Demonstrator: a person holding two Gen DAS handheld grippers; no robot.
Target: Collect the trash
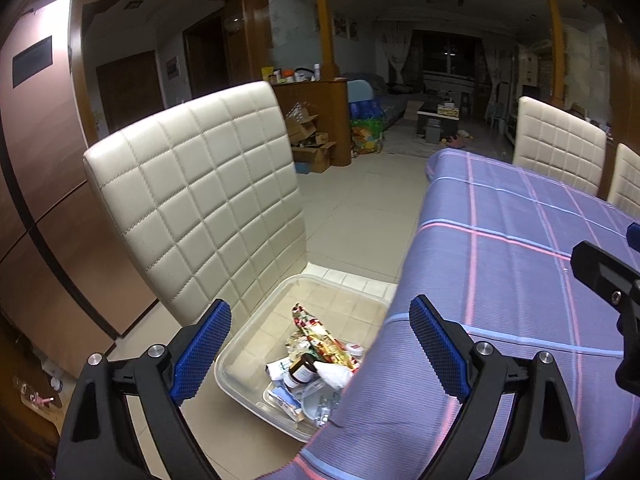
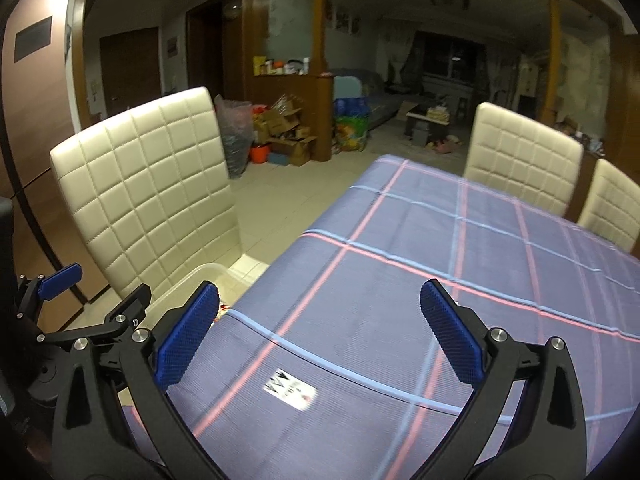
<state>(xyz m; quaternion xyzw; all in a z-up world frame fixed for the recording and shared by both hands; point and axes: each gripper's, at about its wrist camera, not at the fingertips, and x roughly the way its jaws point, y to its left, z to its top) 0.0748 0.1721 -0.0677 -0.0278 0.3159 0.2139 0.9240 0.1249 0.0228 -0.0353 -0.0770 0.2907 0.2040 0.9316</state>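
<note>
No legible txt; white label (image 2: 291, 391) on tablecloth (image 2: 400, 280) too blurred.

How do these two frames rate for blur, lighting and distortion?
Left wrist: sharp on the bin and its trash, far room dim, fisheye bends the chair. Right wrist: motion-smeared, the label on the tablecloth unreadable, corners dark.

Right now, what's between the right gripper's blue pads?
Only tablecloth, with a small white label lying on it. The right gripper holds nothing. The right wrist view shows it.
</note>
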